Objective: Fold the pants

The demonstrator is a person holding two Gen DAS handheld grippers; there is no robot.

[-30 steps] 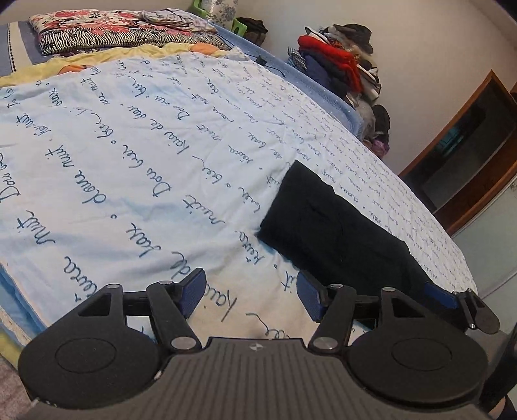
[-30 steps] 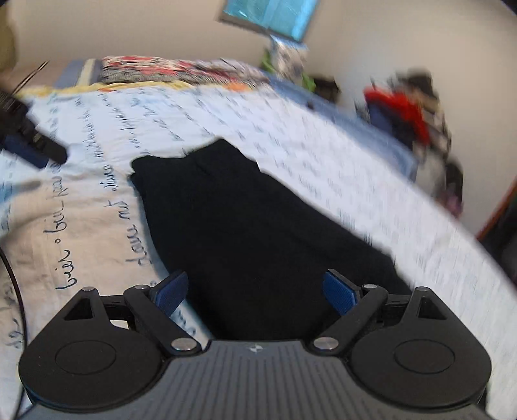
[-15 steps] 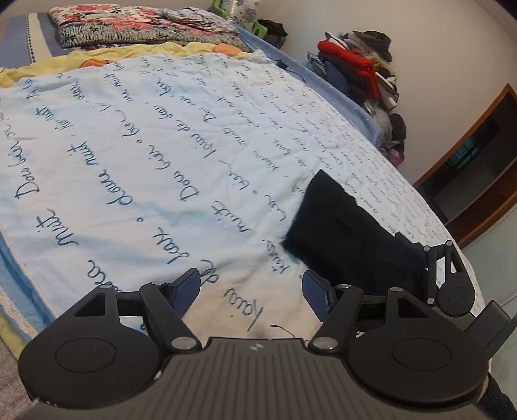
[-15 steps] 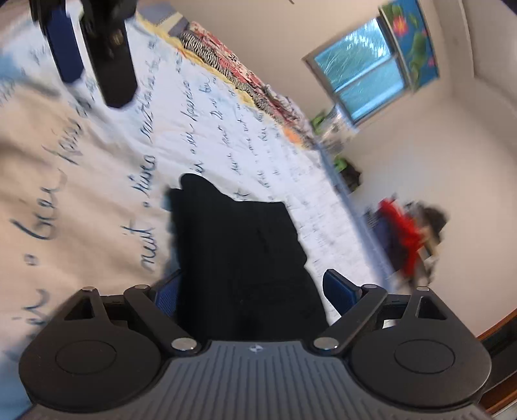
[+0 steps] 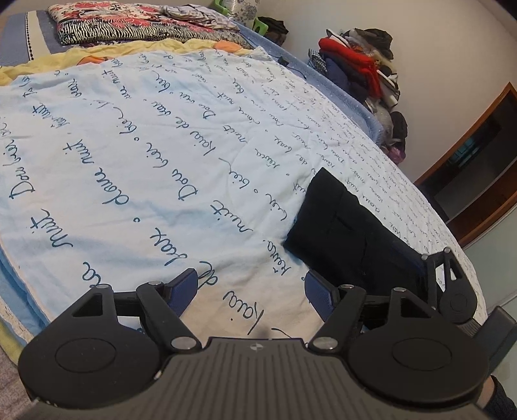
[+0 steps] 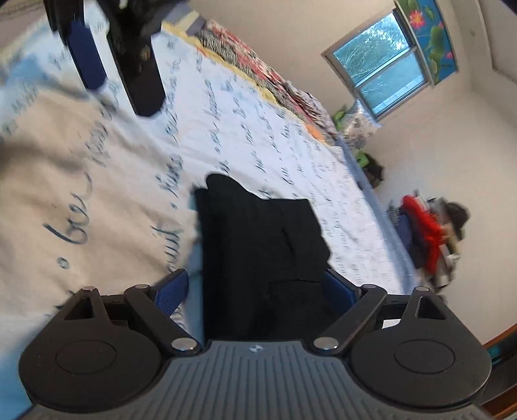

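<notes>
While the folded black pants [image 6: 258, 255] lie on the script-printed pale blue bedspread [image 5: 129, 168], the right gripper [image 6: 257, 287] straddles them, released. The left gripper [image 5: 250, 287] hangs beside them, jaws spread, empty

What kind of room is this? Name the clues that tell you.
Most likely a home bedroom: a bed under a script-printed blanket, folded bedding at its head, a heap of clothes against the wall, and a window.

Left gripper [image 5: 251, 287] and right gripper [image 6: 255, 289] jaws apparently spread wide.
</notes>
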